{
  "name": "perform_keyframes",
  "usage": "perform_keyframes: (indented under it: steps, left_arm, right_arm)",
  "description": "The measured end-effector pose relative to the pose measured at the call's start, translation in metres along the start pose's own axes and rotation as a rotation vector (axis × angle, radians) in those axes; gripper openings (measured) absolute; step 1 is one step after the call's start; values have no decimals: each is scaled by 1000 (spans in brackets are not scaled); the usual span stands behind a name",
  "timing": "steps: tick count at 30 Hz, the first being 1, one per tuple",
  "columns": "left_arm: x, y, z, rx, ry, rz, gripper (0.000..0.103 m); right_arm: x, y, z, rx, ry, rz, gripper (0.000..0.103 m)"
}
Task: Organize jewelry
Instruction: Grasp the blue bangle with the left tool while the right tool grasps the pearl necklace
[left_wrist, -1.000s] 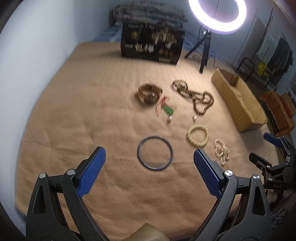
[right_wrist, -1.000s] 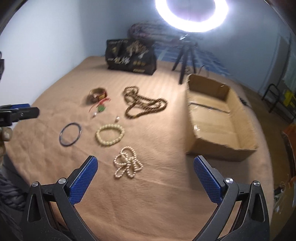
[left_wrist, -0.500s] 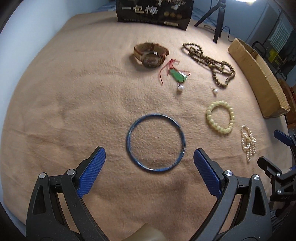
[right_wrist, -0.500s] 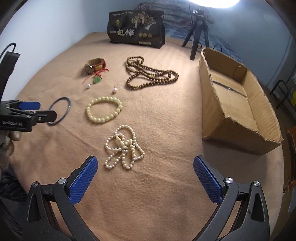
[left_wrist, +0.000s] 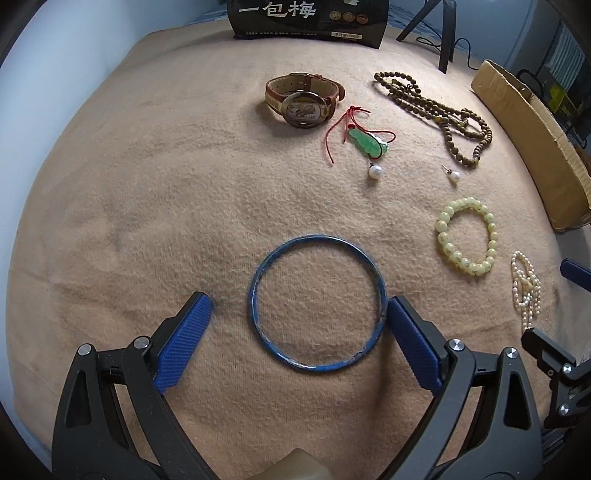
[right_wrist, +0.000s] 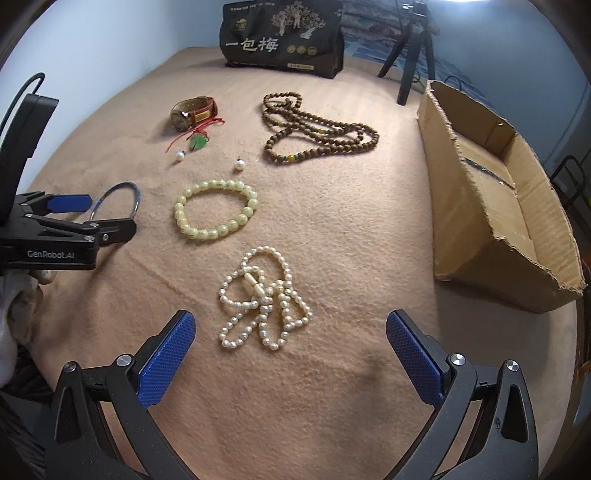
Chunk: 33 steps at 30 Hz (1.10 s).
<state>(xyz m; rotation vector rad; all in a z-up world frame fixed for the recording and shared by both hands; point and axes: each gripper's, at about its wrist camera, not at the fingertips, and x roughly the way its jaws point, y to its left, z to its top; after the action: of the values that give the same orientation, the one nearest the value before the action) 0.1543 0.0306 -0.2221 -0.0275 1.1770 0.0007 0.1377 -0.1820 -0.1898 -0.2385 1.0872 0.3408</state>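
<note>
I have the left hand-held gripper (left_wrist: 297, 314), jaws apart, straddling the thin blue metal bangle (left_wrist: 317, 302); next I must close on its rim.

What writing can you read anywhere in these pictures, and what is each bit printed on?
"一包梅": big white characters on the black bag at the far edge of the blanket, readable in both views.
"GenRobot.AI": white lettering on the black body of the left hand-held gripper, seen from the right wrist view.
Small print and round gold emblems on the bag: too small to read.
Watch face: markings too blurred to read.
</note>
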Motion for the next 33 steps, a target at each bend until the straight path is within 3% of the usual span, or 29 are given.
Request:
perform_keyframes:
  steps: [7, 9, 15, 18, 21, 23, 26, 28, 33]
  left_arm:
    - [0, 3, -1, -11, -4, -3, 97]
    - [-1, 3, -1, -13, -6, 6, 93]
    - [-4, 7, 1, -36, -9, 6, 78]
    - [-6, 9, 3, -43, -13, 2, 74]
    - [-7, 10, 2, -44, -18, -5, 74]
    - [-7, 10, 2, -45, -23, -7, 74]
    - [-10, 13, -2, -51, -26, -14, 74]
    - [-11, 15, -2, -59, -26, -21, 73]
    - [-15, 18, -1, -78, -28, -19, 73]
  right_arm:
    - [15, -4, 5, 14, 46, -4, 103]
    - [18, -6, 5, 19, 53, -5, 102]
    - [18, -6, 7, 10, 46, -1, 89]
    - [14, -3, 6, -10, 38, 12, 77]
    - [11, 1, 8, -30, 29, 31, 57]
    - [9, 2, 9, -41, 26, 45, 37]
    - [8, 4, 11, -45, 26, 64, 18]
    - [8, 4, 11, -43, 27, 69, 12]
    - [7, -3, 13, -11, 36, 103, 11]
